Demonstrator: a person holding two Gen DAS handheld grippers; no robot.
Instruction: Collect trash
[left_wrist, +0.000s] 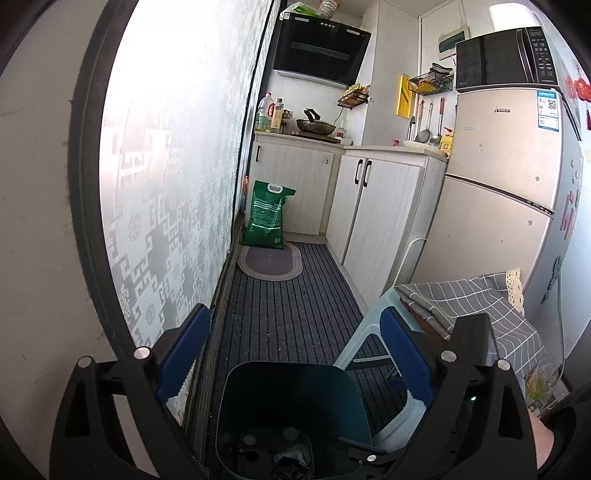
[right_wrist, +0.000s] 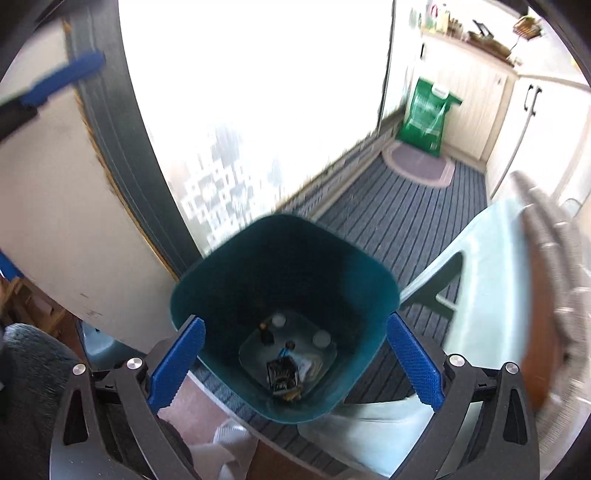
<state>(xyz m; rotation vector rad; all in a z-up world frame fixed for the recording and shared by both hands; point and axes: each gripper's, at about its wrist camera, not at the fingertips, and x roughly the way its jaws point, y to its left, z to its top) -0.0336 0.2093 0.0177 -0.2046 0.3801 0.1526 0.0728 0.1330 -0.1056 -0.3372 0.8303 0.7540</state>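
Observation:
A dark teal trash bin (left_wrist: 295, 391) stands on the striped floor mat, below and between the fingers of my left gripper (left_wrist: 295, 315), which is open and holds nothing. From above, my right gripper (right_wrist: 295, 321) hangs open over the bin (right_wrist: 288, 258), one blue finger on each side of its rim and nothing between the pads. On the bin's bottom lie a black wrapper (right_wrist: 282, 373) and some small scraps. A blurred blue finger (right_wrist: 62, 83) of the other gripper shows at the upper left of the right wrist view.
A pale plastic stool (left_wrist: 373, 332) and a table with a grey checked cloth (left_wrist: 480, 302) stand right of the bin. A frosted sliding door (left_wrist: 166, 184) runs along the left. Further off are a green bag (left_wrist: 267, 216), an oval mat (left_wrist: 271, 264), cabinets (left_wrist: 376, 206) and a fridge (left_wrist: 506, 177).

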